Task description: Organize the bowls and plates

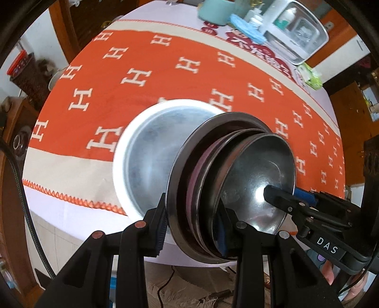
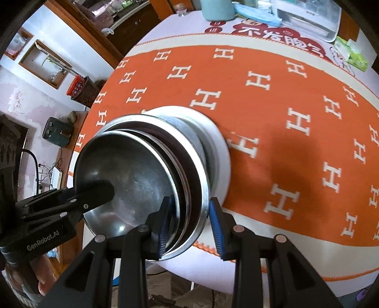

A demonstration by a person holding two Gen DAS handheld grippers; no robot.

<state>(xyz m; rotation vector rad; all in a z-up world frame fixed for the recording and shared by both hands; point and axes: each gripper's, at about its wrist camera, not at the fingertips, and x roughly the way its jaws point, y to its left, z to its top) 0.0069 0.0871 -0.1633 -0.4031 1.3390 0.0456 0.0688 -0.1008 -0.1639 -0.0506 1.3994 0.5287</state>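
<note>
two grippers clamped on one stack of metal bowls over the white plate

the round table (image 1: 71, 165) lay under an orange cloth (image 1: 165, 78) patterned with pale h shapes, with a cream band along the cloth's near edge. on the cloth sat a white plate (image 1: 123, 151) with a greyish centre, and everything else is placed from it. directly above the plate, lifted and tilted, hung a stack of metal bowls (image 1: 227, 180): a wide steel one outermost, a pinkish rim showing between the layers, and a smaller shiny bowl (image 1: 260, 165) nested on top. the stack covered part of the plate in both views; whether its underside touched the plate could not be told.

well beyond the plate, at the far edge of the table, stood a clear storage box (image 1: 296, 30), a teal container (image 1: 213, 11) and a green packet (image 1: 310, 75).

the left gripper (image 1: 194, 227) was clenched on the stack's rim on one side, pads pressed on either face of the layered edges. the right gripper (image 2: 189, 227) gripped the opposite rim the same way, its blue pads (image 2: 216, 227) bracketing the edges.
</note>
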